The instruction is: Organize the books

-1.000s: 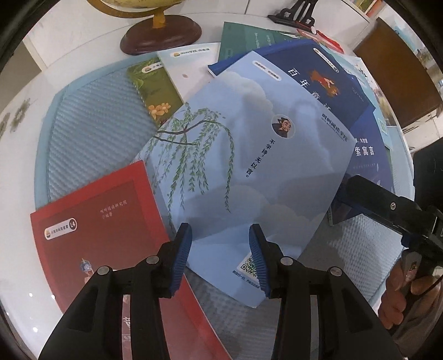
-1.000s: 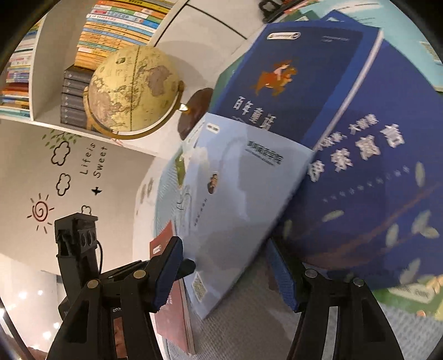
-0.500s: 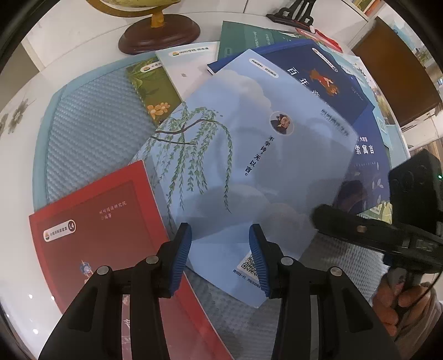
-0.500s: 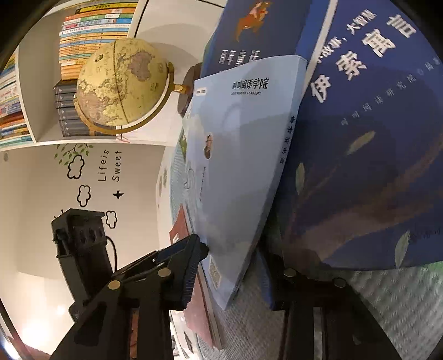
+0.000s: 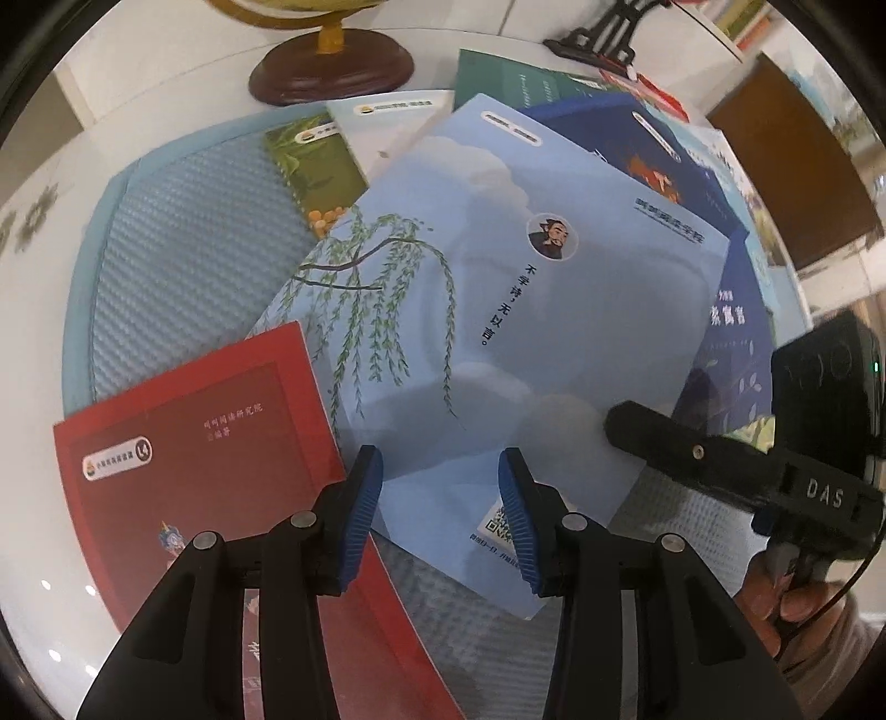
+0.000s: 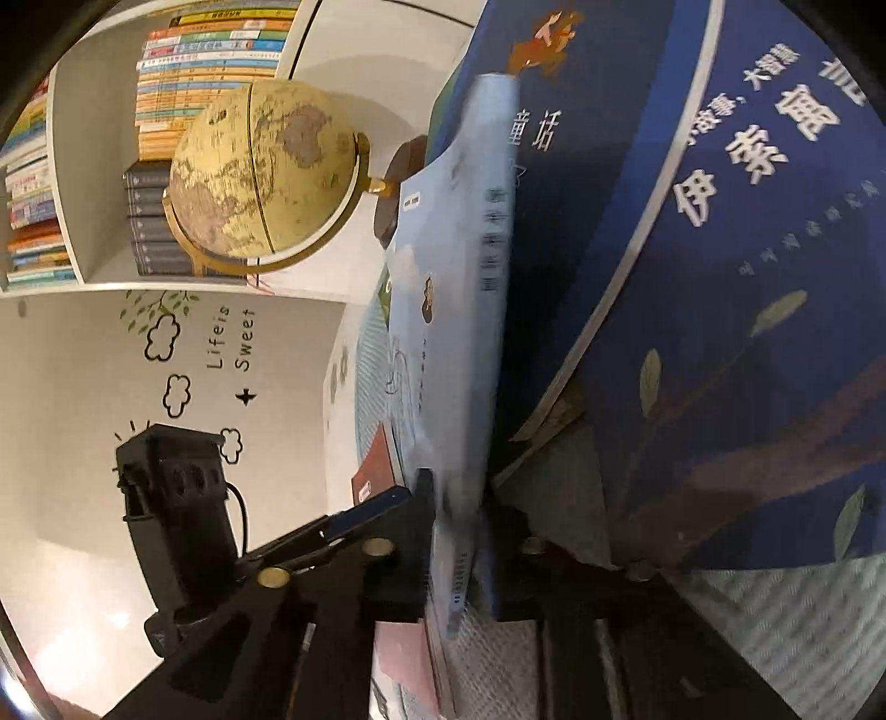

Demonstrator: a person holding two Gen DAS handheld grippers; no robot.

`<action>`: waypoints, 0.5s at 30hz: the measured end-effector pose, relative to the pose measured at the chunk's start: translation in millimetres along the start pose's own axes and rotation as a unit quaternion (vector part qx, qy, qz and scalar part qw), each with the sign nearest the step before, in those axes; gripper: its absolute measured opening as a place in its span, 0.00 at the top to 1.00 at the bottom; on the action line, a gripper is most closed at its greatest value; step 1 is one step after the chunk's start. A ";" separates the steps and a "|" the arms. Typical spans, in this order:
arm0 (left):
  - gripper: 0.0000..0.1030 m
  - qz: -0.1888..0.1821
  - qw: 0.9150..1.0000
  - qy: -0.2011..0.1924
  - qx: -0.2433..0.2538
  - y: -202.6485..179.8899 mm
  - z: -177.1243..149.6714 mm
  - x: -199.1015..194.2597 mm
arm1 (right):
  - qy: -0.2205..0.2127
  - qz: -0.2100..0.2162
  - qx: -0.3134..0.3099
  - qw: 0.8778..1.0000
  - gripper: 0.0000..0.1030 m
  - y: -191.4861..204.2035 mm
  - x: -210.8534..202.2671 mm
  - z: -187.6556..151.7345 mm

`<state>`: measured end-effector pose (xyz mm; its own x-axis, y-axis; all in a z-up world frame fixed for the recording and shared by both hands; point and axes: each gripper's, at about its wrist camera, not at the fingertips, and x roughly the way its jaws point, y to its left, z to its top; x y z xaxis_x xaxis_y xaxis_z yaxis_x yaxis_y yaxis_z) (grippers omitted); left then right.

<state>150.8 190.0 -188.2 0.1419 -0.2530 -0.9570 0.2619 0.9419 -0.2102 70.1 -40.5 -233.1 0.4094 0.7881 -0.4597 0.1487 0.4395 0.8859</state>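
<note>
A light blue book with a willow tree (image 5: 487,310) lies on top of a spread of books on a blue mat (image 5: 183,260). My right gripper (image 6: 459,531) is shut on this book's right edge (image 6: 459,343); it shows in the left wrist view (image 5: 637,432) with one finger on the cover. My left gripper (image 5: 440,515) is open, just above the book's near edge. A red book (image 5: 199,476) lies at the near left. Dark blue books (image 6: 747,277) lie under the light blue one.
A globe (image 6: 266,171) on a wooden base (image 5: 332,72) stands at the back of the table. A black stand (image 5: 603,33) is at the back right. Green and white books (image 5: 310,166) lie near the globe. A bookshelf (image 6: 138,127) fills the wall.
My right gripper has slid onto the light blue book's right edge and shut on it. My left gripper has stayed in place and open.
</note>
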 end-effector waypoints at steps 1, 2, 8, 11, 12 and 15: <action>0.61 -0.002 1.000 0.002 -0.006 0.7 0.0 -0.7 | 0.000 -0.004 -0.001 1.000 0.91 1.2 -2.0 0.6; 0.61 -0.004 1.000 0.004 -0.011 1.3 -0.9 -2.4 | 0.001 -0.011 -0.002 1.000 0.91 4.3 -3.6 0.6; 0.62 -0.007 0.999 -0.023 -0.040 -1.5 -13.9 -25.5 | -0.028 0.004 0.042 0.999 0.93 15.0 -49.8 10.8; 0.62 -0.003 0.999 -0.026 -0.044 -5.4 -20.0 -35.2 | -0.044 0.019 0.070 0.996 0.93 11.4 -94.1 16.0; 0.62 -0.002 0.999 -0.028 -0.046 -6.7 -22.5 -38.6 | -0.046 0.024 0.085 0.995 0.93 8.3 -110.4 17.6; 0.62 -0.005 0.998 -0.038 -0.054 -9.5 -29.6 -47.8 | -0.046 0.017 0.092 0.995 0.93 8.6 -154.2 21.8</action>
<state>113.3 199.7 -146.4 0.2125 -0.2756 -0.9375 0.1599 0.9563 -0.2449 27.9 -167.7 -153.2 0.4971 0.7542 -0.4290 0.2921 0.3201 0.9012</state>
